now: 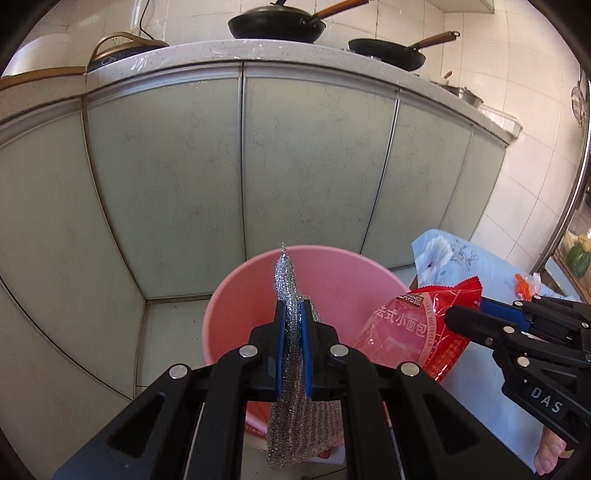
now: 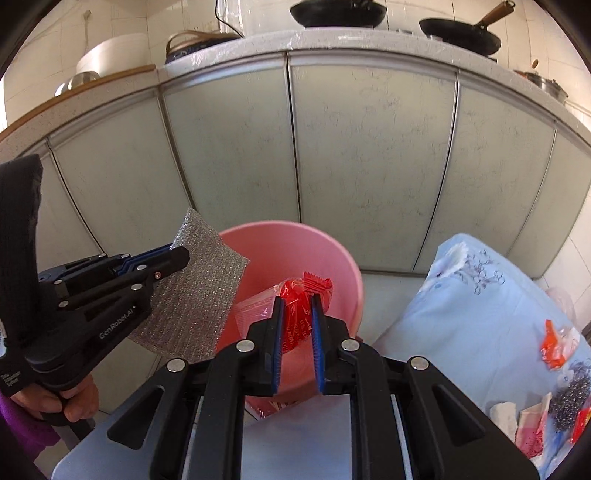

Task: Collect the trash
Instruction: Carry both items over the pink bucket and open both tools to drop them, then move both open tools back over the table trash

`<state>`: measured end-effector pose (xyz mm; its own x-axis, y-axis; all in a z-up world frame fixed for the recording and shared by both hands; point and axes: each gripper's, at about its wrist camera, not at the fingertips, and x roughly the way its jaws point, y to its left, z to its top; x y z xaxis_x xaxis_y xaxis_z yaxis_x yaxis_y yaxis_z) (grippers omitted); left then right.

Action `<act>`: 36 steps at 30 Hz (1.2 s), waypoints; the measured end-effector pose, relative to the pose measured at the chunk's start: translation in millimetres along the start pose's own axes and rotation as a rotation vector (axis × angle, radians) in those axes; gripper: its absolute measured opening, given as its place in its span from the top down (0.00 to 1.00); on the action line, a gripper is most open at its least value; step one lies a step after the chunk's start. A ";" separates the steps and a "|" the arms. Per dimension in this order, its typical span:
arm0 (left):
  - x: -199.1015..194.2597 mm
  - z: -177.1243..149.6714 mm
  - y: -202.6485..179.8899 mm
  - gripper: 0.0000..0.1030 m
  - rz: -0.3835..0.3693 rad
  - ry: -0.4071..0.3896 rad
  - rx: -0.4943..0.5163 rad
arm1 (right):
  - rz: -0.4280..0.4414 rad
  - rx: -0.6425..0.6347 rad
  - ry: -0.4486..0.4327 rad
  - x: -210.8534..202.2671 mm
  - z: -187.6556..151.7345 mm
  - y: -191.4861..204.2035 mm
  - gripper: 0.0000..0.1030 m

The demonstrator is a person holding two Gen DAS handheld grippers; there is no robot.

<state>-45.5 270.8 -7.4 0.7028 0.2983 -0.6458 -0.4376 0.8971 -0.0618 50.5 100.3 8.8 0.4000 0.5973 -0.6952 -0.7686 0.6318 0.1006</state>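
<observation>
Left wrist view: black gripper linkage filled the lower frame. Left gripper [image 1: 294, 314] was clamped on a silver mesh scouring cloth [image 1: 291, 421], pinched flat between the blue pads; the cloth stuck up past the fingertips and hung below them. It sat directly over the pink bucket [image 1: 255, 295], which stood on the floor against pale cabinet doors [image 1: 184, 177]. Right gripper [image 1: 466, 314] entered from the right edge, holding a red snack wrapper [image 1: 417, 328] just beside the bucket rim. Two black woks [image 1: 277, 26] sat on the counter above.

Right wrist view: right gripper [image 2: 296, 301] was nearest, jaws closed on the crumpled red wrapper [image 2: 295, 291], which was bunched between the pads and poised over the bucket [image 2: 332, 258] opening. Left gripper [image 2: 177, 254] came in from the left, gripping the mesh cloth [image 2: 192, 295] beside the bucket's left rim; a hand [image 2: 66, 400] held its handle. More scraps [image 2: 557, 347] lay on the floral blue tablecloth [image 2: 480, 302] at right, apart from the bucket.
</observation>
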 end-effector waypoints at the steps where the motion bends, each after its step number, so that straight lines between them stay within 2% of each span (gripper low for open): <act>1: 0.3 -1.1 -3.4 0.93 0.000 0.003 0.006 | -0.004 0.008 0.011 2.4 -2.2 -2.1 0.86; 9: 1.7 -1.8 -17.0 0.90 0.012 0.023 0.040 | -0.009 0.054 0.048 11.2 -3.7 -6.3 0.86; 13: -5.0 -1.7 -14.9 0.77 0.018 0.013 0.033 | -0.001 0.056 0.057 13.3 -1.3 -7.6 0.83; 22: -27.6 3.2 -2.0 0.72 -0.013 -0.014 -0.011 | 0.008 0.065 0.048 5.3 7.0 -1.2 0.82; 28: -41.1 4.3 -2.3 0.72 -0.065 -0.020 -0.009 | -0.006 0.071 0.012 -22.4 7.6 -2.5 0.82; 33: -44.8 8.9 -13.9 0.72 -0.134 -0.005 0.009 | -0.033 0.106 -0.011 -57.0 -0.4 -20.8 0.81; 35: -43.7 10.7 -20.7 0.72 -0.157 0.005 0.017 | -0.047 0.127 -0.024 -73.8 -4.9 -31.3 0.72; 36: -43.5 10.8 -25.4 0.72 -0.171 0.010 0.024 | -0.058 0.137 -0.032 -82.3 -7.7 -36.9 0.71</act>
<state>-58.9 238.6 30.5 0.7602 0.1380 -0.6349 -0.2990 0.9419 -0.1533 42.1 24.0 56.9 0.4585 0.5720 -0.6801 -0.6693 0.7257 0.1591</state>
